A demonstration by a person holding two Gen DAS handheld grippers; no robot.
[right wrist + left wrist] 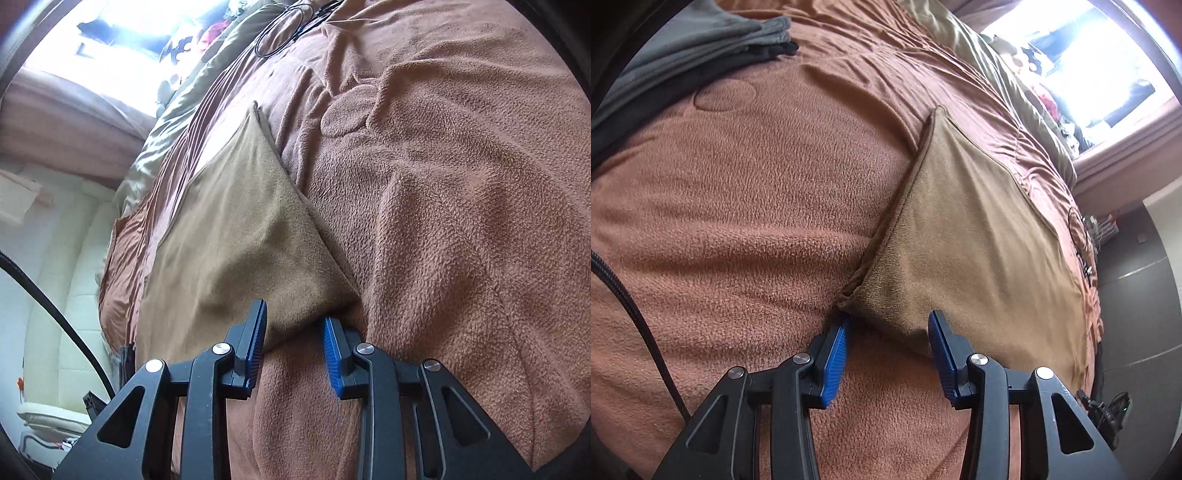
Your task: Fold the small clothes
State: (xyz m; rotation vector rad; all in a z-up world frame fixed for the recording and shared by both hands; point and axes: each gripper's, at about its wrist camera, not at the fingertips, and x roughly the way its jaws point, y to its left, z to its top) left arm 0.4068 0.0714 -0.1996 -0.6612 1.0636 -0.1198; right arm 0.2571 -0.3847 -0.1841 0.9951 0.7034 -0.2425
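Left tool stood with jaws apart, straddling the near corner of the tan cloth; pads not seen pressing it. Right tool likewise apart, the cloth's other near corner between its fingers; a grip could not be confirmed. Cloth lay flat on the brown fleece blanket covering the bed. Beyond, grey folded garments and a bright window
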